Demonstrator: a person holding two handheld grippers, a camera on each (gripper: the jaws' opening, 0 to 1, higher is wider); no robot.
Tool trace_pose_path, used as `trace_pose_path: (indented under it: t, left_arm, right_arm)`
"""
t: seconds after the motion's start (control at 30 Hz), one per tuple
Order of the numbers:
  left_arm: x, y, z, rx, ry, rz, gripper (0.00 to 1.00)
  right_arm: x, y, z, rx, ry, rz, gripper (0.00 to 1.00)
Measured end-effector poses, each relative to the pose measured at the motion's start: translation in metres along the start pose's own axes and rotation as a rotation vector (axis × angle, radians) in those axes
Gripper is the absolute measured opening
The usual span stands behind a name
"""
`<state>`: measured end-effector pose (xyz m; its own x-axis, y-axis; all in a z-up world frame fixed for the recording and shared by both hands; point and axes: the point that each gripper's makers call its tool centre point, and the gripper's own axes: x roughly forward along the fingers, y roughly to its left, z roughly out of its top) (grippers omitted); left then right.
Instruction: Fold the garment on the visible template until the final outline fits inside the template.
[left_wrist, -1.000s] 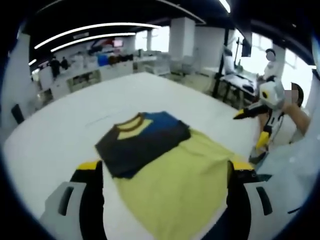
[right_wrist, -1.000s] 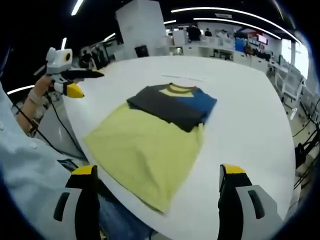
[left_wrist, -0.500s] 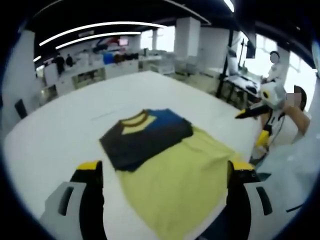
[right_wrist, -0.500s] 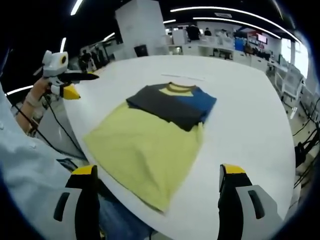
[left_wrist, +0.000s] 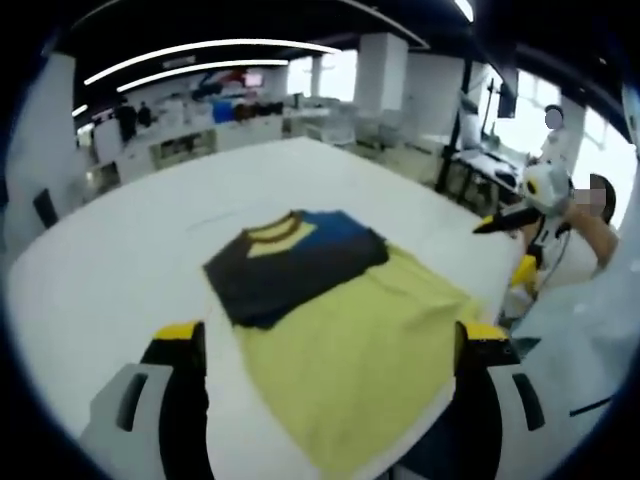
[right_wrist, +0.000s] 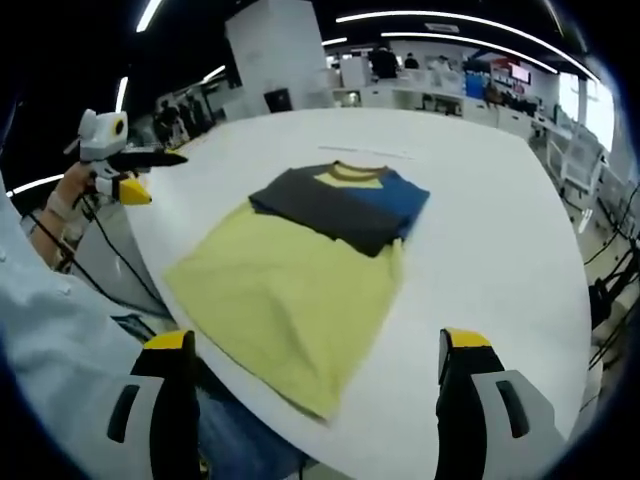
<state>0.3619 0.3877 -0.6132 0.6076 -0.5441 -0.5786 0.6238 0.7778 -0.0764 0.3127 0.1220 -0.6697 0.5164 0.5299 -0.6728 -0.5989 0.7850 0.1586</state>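
The garment lies flat on the white table. Its yellow body reaches the near table edge. A dark grey sleeve and a blue sleeve are folded across the chest below the yellow collar. In the right gripper view the yellow body and the folded dark and blue part show too. My left gripper is open, above the near hem. My right gripper is open too, with nothing between its jaws. Each gripper shows in the other's view: the right gripper and the left gripper, both held off the table's edge.
A thin faint line runs on the table beyond the collar. A person's pale sleeve fills the near left. Desks, pillars and people stand far behind the table. A hand holds the left gripper.
The garment lies as before. The left gripper has drifted a little away from the table edge in the right gripper view; both views shifted slightly.
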Motion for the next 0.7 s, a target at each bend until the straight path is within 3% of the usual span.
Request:
trace_pose_path:
  t: [0.7]
  left_arm:
    - [-0.006, 0.004, -0.032, -0.062, 0.057, 0.028, 0.98]
  right_arm:
    - [0.001, -0.003, -0.007, 0.019, 0.0, -0.003, 1.0]
